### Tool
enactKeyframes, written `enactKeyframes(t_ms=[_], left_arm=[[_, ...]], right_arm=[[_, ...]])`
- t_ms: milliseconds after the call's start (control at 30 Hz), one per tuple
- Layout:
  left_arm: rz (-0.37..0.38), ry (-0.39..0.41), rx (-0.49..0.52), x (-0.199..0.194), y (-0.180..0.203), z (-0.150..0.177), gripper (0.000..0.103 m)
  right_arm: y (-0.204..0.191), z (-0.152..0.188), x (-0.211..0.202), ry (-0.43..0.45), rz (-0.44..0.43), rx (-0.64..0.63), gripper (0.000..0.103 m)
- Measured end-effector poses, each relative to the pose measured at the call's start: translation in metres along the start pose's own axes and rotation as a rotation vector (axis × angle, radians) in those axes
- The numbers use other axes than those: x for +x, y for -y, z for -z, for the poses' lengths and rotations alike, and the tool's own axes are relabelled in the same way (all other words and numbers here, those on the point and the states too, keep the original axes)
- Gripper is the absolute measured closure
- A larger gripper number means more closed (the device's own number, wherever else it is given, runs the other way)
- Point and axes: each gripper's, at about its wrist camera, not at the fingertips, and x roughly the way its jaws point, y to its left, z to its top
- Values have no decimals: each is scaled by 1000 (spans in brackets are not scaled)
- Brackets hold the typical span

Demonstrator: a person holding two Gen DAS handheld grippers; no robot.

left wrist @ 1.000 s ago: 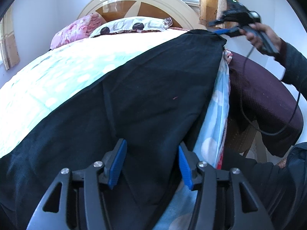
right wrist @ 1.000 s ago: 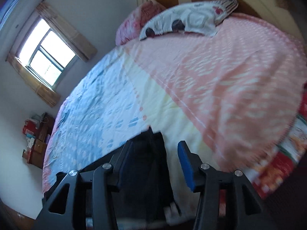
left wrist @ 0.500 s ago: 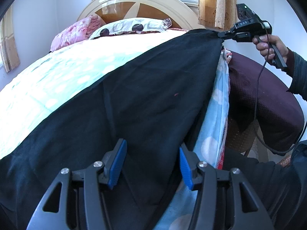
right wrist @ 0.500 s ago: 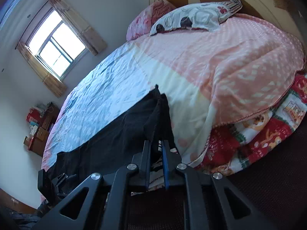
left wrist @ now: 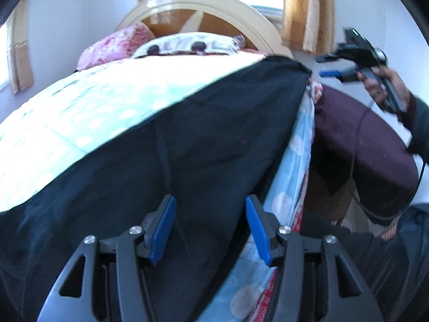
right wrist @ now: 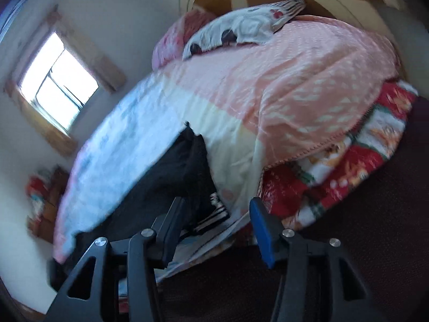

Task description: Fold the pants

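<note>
Black pants [left wrist: 187, 145] lie stretched along the right edge of the bed, from under my left gripper up to the far corner. My left gripper [left wrist: 209, 228] is open and empty just above their near end. In the right wrist view the pants' far end [right wrist: 185, 166] lies on the bed edge. My right gripper [right wrist: 214, 225] is open and empty, drawn back off that end. It also shows in the left wrist view [left wrist: 335, 67], held in a hand off the bed's far right corner.
The bed has a light blue and pink quilt [left wrist: 80, 112], two pillows [left wrist: 187, 45] and a rounded headboard [left wrist: 203, 8]. A dark maroon cover [left wrist: 362, 145] lies beside the bed on the right. A red patterned blanket [right wrist: 348, 166] hangs below the quilt.
My right gripper was shut on the pants' far end half a second ago; it has opened, let go and pulled back from the bed. The left gripper has stayed open in place.
</note>
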Motion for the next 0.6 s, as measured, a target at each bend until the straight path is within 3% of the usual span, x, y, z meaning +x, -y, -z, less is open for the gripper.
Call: enactKeyframes(t_ms=[33, 133, 333, 600], left_arm=[[-14, 15, -16, -2, -2, -1, 34], [-46, 51, -59, -5, -11, -8, 28], [-130, 12, -93, 3, -21, -9, 28], [-136, -68, -108, 19, -19, 2, 27]], right_arm=[[2, 6, -5, 12, -61, 48, 52], [-5, 23, 3, -12, -146, 112, 51], [-14, 44, 42, -53, -138, 185, 51], [-4, 34, 53, 7, -143, 238, 51]])
